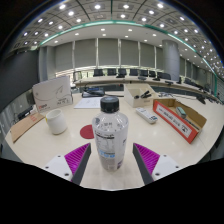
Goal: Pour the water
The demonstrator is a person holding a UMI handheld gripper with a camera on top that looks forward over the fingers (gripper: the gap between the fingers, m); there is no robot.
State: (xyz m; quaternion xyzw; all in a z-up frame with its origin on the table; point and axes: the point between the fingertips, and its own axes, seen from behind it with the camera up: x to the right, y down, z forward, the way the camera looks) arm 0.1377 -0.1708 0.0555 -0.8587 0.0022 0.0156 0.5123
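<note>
No text can be read anywhere here. The clear water bottle [109, 130] with its black cap, standing between the gripper [109, 160] fingers, shows no label or brand that can be made out; whether the pads press on it cannot be told. The red-edged box [178, 120] beyond it on the table [40, 145] carries pale marks along its side and the white board [52, 95] bears faint dark marks, but all are too small to read.
</note>
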